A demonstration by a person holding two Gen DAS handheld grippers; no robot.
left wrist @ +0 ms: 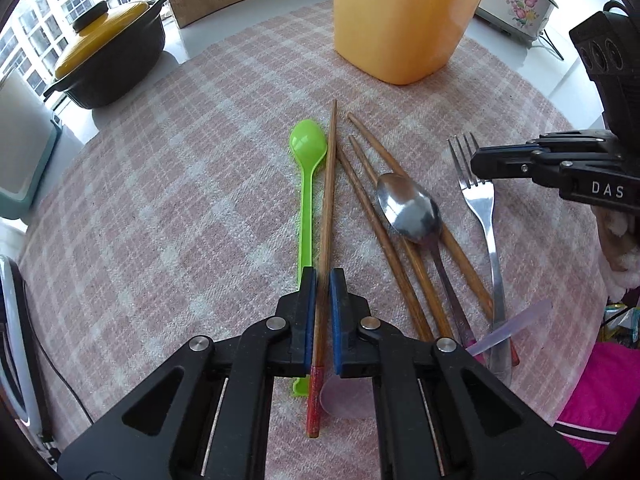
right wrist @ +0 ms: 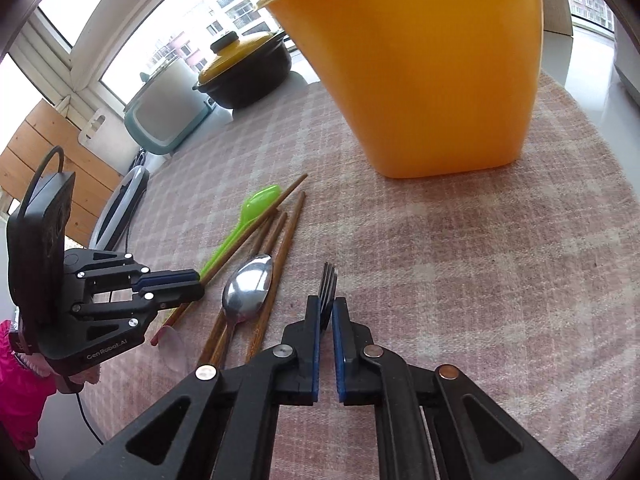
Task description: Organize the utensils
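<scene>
Straddling one wooden chopstick (left wrist: 326, 216) near its red-painted end, our left gripper (left wrist: 323, 276) has its two blue-padded jaws on either side of the stick with thin slivers of gap showing, so we judge it not yet clamped. To do this well we bring the jaws together squarely on the shaft, keeping clear of the green spoon (left wrist: 307, 184) lying just beside it on the left, and we lift gently so the long stick does not swing into its neighbours.

Our right gripper (right wrist: 327, 304) sits over the fork (right wrist: 329, 280), its jaws narrowly apart with the tines showing between the tips; we cannot tell whether the pads touch the metal. The fork looks thin and slippery, so a low, level grip seems wise.

The other chopsticks (left wrist: 384, 236) lie fanned on the checked cloth (left wrist: 160, 200) with the metal spoon (left wrist: 408, 208) resting across them, and a pale purple spoon (left wrist: 516, 326) pokes out nearer us. The tall orange tub (left wrist: 404, 20) stands beyond the whole spread, and we take it for the place these things should go.

Readable writing: "DAS" on the right gripper in the left view, and "Gen Robot.AI" on the left gripper in the right view.
</scene>
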